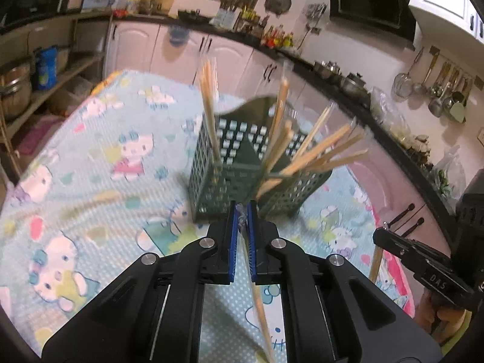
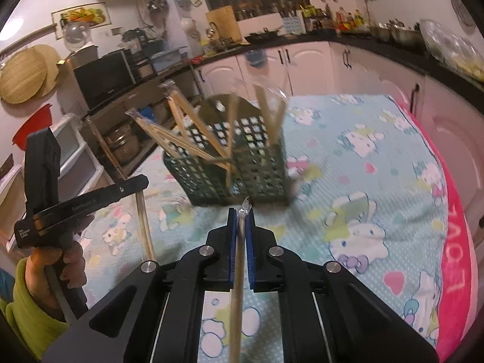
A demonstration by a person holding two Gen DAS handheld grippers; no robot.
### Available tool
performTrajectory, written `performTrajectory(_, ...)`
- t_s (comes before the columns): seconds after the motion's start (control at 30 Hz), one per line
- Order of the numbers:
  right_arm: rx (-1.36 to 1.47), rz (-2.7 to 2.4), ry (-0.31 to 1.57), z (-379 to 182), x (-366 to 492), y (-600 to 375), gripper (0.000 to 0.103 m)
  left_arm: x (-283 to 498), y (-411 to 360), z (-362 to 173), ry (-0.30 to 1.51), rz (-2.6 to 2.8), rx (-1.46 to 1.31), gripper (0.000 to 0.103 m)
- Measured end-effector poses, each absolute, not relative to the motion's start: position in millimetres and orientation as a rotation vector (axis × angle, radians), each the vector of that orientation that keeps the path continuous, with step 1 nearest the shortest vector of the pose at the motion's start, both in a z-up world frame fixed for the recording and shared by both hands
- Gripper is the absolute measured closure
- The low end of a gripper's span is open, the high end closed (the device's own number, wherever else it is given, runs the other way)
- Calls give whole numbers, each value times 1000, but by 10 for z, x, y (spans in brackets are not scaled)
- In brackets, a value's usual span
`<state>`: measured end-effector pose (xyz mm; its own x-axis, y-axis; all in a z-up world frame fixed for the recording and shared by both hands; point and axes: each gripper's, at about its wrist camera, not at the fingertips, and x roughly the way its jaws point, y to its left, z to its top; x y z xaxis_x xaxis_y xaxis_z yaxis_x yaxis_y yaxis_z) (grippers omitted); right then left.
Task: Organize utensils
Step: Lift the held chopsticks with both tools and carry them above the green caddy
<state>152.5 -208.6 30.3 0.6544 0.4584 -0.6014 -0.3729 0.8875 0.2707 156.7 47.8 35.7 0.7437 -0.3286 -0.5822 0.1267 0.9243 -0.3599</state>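
Each gripper, left and right, clamps 1 wrapped chopstick (probably paired); aim each tip-first over the green basket on the table, releasing only inside.

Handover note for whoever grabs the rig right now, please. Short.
Left gripper: jaws shut on a plastic-wrapped wooden chopstick pair, held above the cloth.
Right gripper: jaws shut on another wrapped wooden chopstick pair.
Green perforated plastic basket stands on the cartoon-print tablecloth, just ahead of both grippers.
Done: several wrapped chopstick pairs already lean in the basket.
Left: drop both held pairs into the basket. One blurred stick may lie on the cloth; check.
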Motion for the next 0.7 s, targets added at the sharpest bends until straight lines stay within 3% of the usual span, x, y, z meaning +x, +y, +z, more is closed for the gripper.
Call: performTrajectory(0.7,126,507,411,1349,1611,-1904,97,1590,528,1516,407,-250,-262,102)
